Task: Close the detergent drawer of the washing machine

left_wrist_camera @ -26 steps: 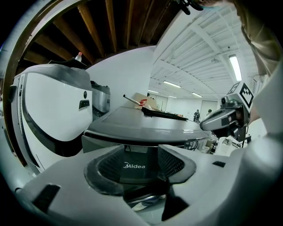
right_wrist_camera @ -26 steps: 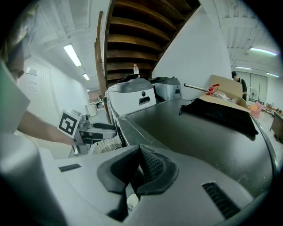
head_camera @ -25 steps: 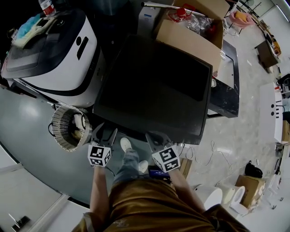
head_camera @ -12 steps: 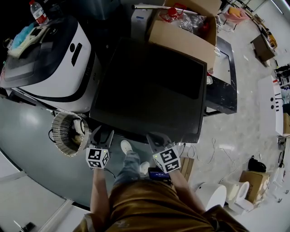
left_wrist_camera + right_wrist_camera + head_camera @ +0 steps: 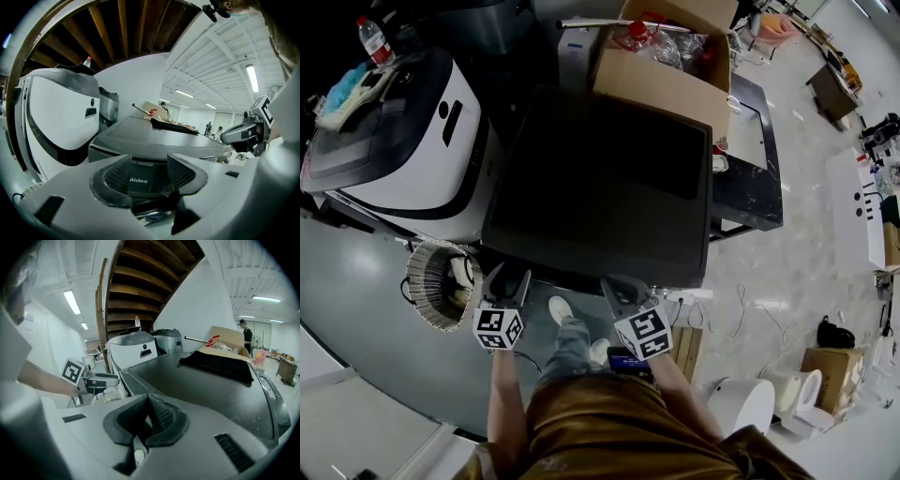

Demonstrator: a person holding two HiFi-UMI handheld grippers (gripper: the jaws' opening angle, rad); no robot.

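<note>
The dark grey washing machine (image 5: pixel 600 192) fills the middle of the head view, and its front face is hidden under the top's near edge. My left gripper (image 5: pixel 507 277) hovers at the front left corner, open and holding nothing. In the left gripper view, the left gripper (image 5: pixel 149 169) frames a dark front panel with a Midea label (image 5: pixel 138 180). I cannot tell how the drawer stands. My right gripper (image 5: pixel 617 285) is at the front edge further right. In the right gripper view, the right gripper (image 5: pixel 148 400) is shut and empty, looking over the machine's top (image 5: pixel 201 385).
A white and black machine (image 5: pixel 403 131) stands to the left. A round wire basket (image 5: pixel 439 286) sits on the floor by my left gripper. An open cardboard box (image 5: pixel 670 61) stands behind the washer, and a low black bench (image 5: pixel 755 187) to its right. Cables (image 5: pixel 741 314) lie on the floor.
The head view has drifted slightly, so the washer sits a little higher and further left. Both grippers stay at the washer's front edge, with the left jaws a little less spread.
</note>
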